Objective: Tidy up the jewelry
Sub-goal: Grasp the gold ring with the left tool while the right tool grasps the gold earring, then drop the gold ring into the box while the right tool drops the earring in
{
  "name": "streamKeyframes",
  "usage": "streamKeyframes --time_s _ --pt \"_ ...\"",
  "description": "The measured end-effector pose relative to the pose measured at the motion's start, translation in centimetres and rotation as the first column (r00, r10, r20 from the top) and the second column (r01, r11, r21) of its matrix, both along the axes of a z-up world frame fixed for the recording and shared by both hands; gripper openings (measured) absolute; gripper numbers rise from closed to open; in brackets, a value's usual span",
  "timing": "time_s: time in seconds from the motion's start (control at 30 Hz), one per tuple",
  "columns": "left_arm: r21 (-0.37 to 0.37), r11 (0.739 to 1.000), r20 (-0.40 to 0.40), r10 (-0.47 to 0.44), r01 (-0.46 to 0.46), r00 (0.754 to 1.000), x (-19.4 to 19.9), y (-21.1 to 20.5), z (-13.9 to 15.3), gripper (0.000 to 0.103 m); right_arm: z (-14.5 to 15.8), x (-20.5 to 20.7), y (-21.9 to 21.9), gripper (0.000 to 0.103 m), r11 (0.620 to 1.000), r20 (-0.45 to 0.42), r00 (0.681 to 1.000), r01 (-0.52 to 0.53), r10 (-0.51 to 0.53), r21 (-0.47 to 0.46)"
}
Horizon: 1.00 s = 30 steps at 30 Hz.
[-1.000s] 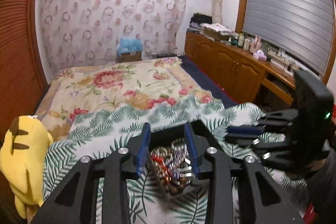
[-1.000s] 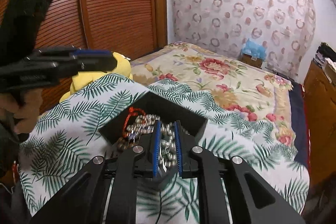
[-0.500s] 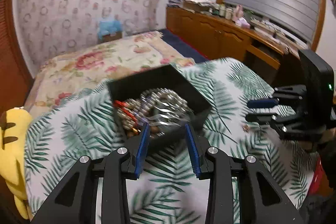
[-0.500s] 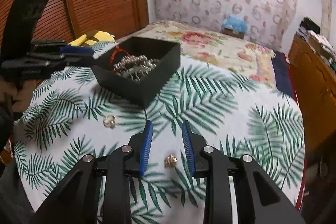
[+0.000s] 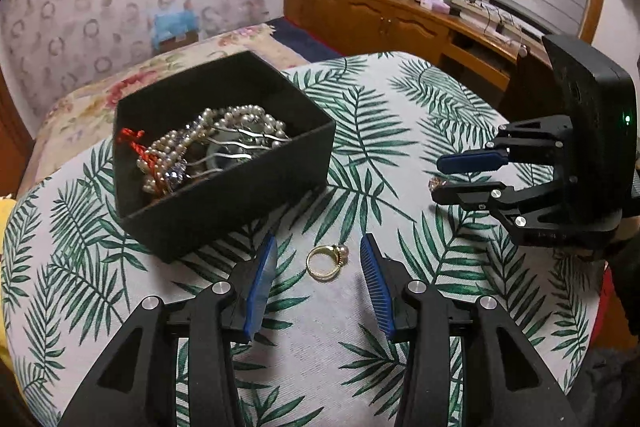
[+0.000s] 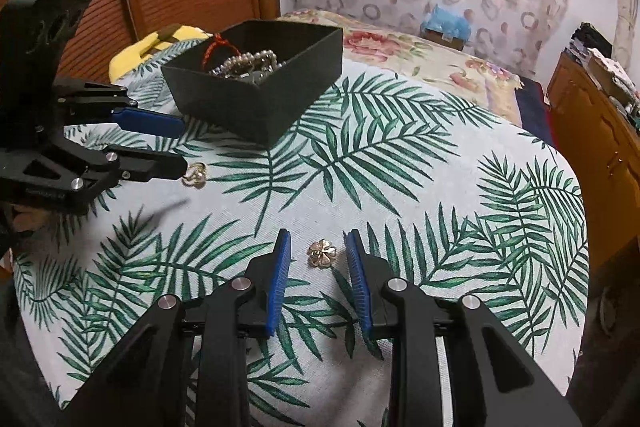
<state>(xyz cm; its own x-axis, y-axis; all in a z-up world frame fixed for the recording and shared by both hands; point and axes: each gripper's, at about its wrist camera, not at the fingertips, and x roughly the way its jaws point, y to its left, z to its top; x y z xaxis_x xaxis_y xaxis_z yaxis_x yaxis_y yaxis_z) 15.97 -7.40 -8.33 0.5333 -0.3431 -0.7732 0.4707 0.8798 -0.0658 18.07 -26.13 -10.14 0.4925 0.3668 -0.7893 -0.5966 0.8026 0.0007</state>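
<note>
Jewelry is split between the black box (image 5: 224, 163) and the palm-leaf cloth (image 6: 400, 163) it sits on: pearls (image 5: 224, 123), a red cord (image 5: 134, 143) and a wavy silver piece are heaped inside the box, while two small pieces lie loose in front of it. Just clear of the box's near corner lies a gold ring (image 5: 326, 261), set between the widely parted fingers of the left gripper (image 5: 318, 281), which grips nothing. Farther from the box, a little gold flower piece (image 6: 321, 253) sits between the spread, empty fingers of the right gripper (image 6: 318, 281). Both pieces are tiny and flat on soft fabric, so I'd expect the pads could close over them, pinch cloth instead, or flick the ring away across the table.
</note>
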Motion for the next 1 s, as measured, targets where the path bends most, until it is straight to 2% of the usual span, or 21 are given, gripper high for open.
streamKeyframes --time_s 0.1,0.13,0.17,0.2,0.6,0.83,0.87,1.0 --pt "0.000 1.000 -0.012 0.006 -0.006 1.000 0.2 0.1 -0.3 0.041 -0.4 0.1 0.3 0.031 1.000 -0.002 1.000 0.000 0.000 -0.019" --pt "-0.001 1.000 -0.016 0.007 -0.007 1.000 0.3 0.1 -0.3 0.041 -0.3 0.0 0.3 0.028 1.000 0.001 1.000 0.000 0.000 -0.024" --pt "0.000 1.000 -0.018 0.005 -0.005 1.000 0.3 0.1 -0.3 0.041 -0.3 0.0 0.3 0.019 1.000 -0.001 1.000 -0.002 0.002 -0.022" --pt "0.002 1.000 -0.019 0.004 -0.004 1.000 0.3 0.1 -0.3 0.041 -0.4 -0.1 0.3 0.017 1.000 -0.001 1.000 -0.003 0.003 -0.022" --pt "0.020 1.000 -0.032 -0.021 0.022 0.999 0.6 -0.8 -1.0 0.041 0.8 -0.6 0.3 0.016 1.000 0.064 0.998 0.009 -0.009 -0.002" --pt "0.038 0.999 -0.017 -0.024 0.024 1.000 0.8 -1.2 -1.1 0.027 1.2 -0.4 0.4 0.016 1.000 0.069 0.998 0.006 -0.006 -0.002" --pt "0.038 0.999 -0.015 -0.018 0.019 1.000 0.8 -1.2 -1.1 0.022 1.2 -0.4 0.4 0.016 1.000 0.071 0.997 0.004 -0.004 -0.001" --pt "0.035 0.999 -0.018 -0.009 0.009 1.000 0.8 -0.9 -1.0 0.022 1.7 -0.3 0.7 0.016 1.000 0.077 0.997 -0.001 0.001 0.002"
